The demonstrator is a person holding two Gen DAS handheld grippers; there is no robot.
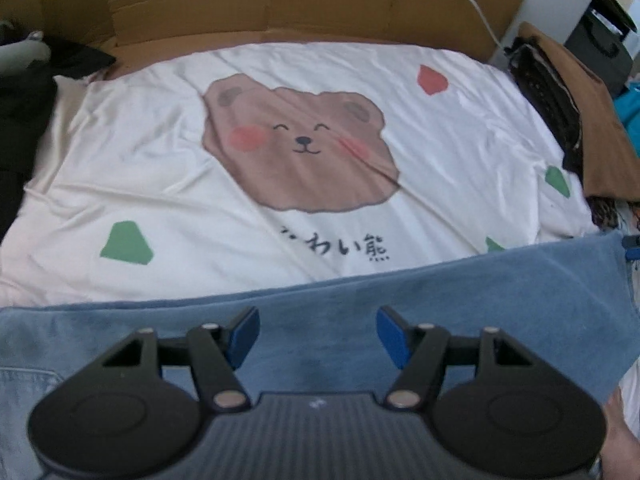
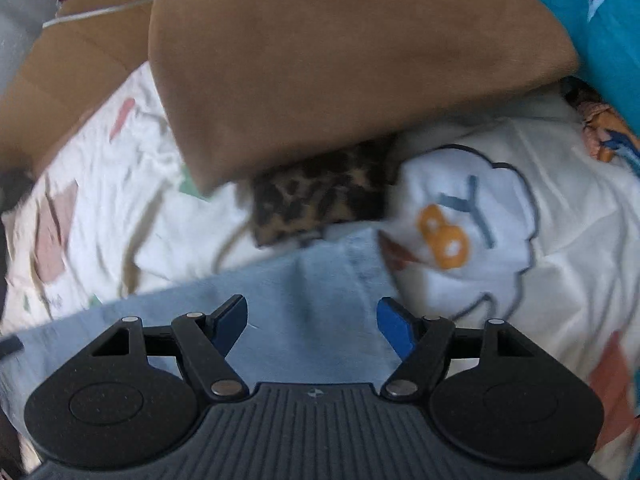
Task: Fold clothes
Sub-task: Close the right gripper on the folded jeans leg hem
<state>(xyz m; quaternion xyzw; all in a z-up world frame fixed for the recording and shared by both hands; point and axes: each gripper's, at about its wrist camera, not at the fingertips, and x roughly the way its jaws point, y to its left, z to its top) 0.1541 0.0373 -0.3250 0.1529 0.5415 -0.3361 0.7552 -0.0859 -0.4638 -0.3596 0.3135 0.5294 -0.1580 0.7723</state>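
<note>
A blue denim garment [image 1: 480, 304] lies flat across the near part of a white bed sheet with a bear print [image 1: 160, 168]. My left gripper [image 1: 318, 320] hovers over the middle of the denim, open, with nothing between its blue pads. In the right wrist view the end of the denim [image 2: 320, 272] reaches toward a leopard-print cloth [image 2: 316, 204]. My right gripper [image 2: 312, 308] hangs over that end, jaws apart, the pads not pressing on anything. Whether either gripper touches the cloth I cannot tell.
A folded brown garment [image 2: 340, 60] lies on the leopard-print cloth, with a teal garment [image 2: 600, 40] beyond it. The same pile [image 1: 568, 112] sits at the sheet's right edge. Cardboard [image 1: 240, 4] stands at the back and dark clothing [image 1: 24, 92] lies at the left.
</note>
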